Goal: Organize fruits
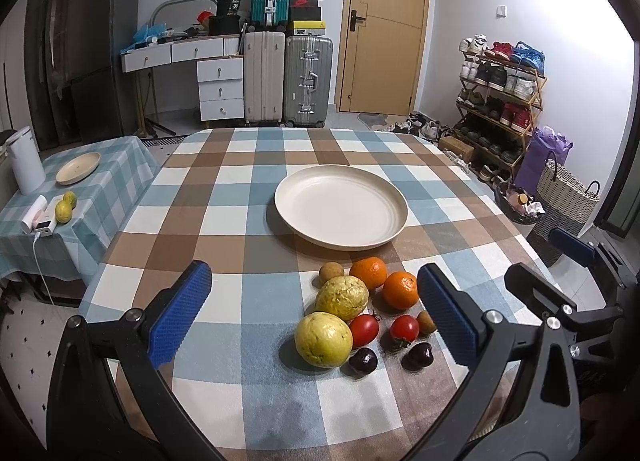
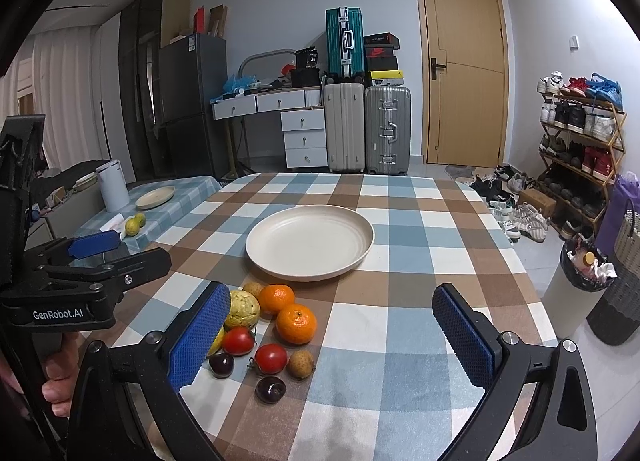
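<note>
A cream plate (image 1: pixel 340 207) (image 2: pixel 310 241) sits empty mid-table on the checked cloth. In front of it lies a cluster of fruit: two oranges (image 1: pixel 400 289) (image 2: pixel 296 323), two yellow-green guavas (image 1: pixel 323 339) (image 2: pixel 241 307), two tomatoes (image 1: pixel 404 327) (image 2: pixel 271 358), two dark plums (image 1: pixel 418 355) (image 2: pixel 270 389) and small brown longans (image 1: pixel 331 272) (image 2: pixel 301 363). My left gripper (image 1: pixel 314 315) is open above the cluster. My right gripper (image 2: pixel 334 337) is open and empty, just right of the fruit; it also shows in the left wrist view (image 1: pixel 576 257).
A side table (image 1: pixel 100 189) at the left holds a small plate (image 1: pixel 78 168), a white kettle (image 1: pixel 24 161), two green citrus fruits (image 1: pixel 64 211) and a charger. A bin (image 2: pixel 580 281), baskets and a shoe rack (image 2: pixel 580 149) stand right of the table.
</note>
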A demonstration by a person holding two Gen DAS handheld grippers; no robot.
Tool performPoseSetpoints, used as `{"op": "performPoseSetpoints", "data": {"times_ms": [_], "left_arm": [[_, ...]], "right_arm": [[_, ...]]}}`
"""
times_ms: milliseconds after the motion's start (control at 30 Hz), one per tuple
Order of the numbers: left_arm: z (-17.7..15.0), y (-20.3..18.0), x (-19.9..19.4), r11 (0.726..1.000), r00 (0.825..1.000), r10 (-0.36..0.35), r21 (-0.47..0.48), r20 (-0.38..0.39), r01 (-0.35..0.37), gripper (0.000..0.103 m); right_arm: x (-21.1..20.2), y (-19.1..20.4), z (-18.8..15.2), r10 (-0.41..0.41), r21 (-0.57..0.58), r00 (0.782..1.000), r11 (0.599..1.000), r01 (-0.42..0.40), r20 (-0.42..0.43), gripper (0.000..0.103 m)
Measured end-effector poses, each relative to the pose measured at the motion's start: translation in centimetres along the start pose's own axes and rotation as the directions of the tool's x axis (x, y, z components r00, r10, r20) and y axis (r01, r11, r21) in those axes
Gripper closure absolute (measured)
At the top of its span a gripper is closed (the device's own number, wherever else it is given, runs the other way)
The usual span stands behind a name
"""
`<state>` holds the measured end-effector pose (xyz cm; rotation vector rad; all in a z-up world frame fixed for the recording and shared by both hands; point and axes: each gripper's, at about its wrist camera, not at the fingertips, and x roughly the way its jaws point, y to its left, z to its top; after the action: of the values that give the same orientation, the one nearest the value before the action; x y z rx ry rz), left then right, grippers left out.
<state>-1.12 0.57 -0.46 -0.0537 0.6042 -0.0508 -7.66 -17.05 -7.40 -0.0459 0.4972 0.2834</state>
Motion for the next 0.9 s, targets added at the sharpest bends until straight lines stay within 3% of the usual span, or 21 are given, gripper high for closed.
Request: {"op": "performPoseSetpoints", "data": {"times_ms": [267, 567, 900], "left_arm": [[-1.2, 0.2, 0.7, 0.999, 0.999, -0.039, -0.015, -0.021, 0.039, 0.001], [-3.7, 2.2, 4.2, 0.985, 0.979, -0.152, -0.103, -0.138, 0.138, 0.001], [-5.2, 5.4, 9.8, 0.913, 0.904, -0.353, -0.298, -0.240, 0.278, 0.001]], "right_arm": [[0.3, -0.1, -0.4, 0.003, 0.010, 1.000, 1.000, -0.003, -0.005, 0.000], [1.8, -0.6, -1.4, 0.028, 0.036, 0.998, 0.999, -0.026, -0.048, 0.000], [5.0, -1.8, -1.8, 0.058, 0.070, 0.994, 0.996, -0.051, -0.093, 0.000]]}}
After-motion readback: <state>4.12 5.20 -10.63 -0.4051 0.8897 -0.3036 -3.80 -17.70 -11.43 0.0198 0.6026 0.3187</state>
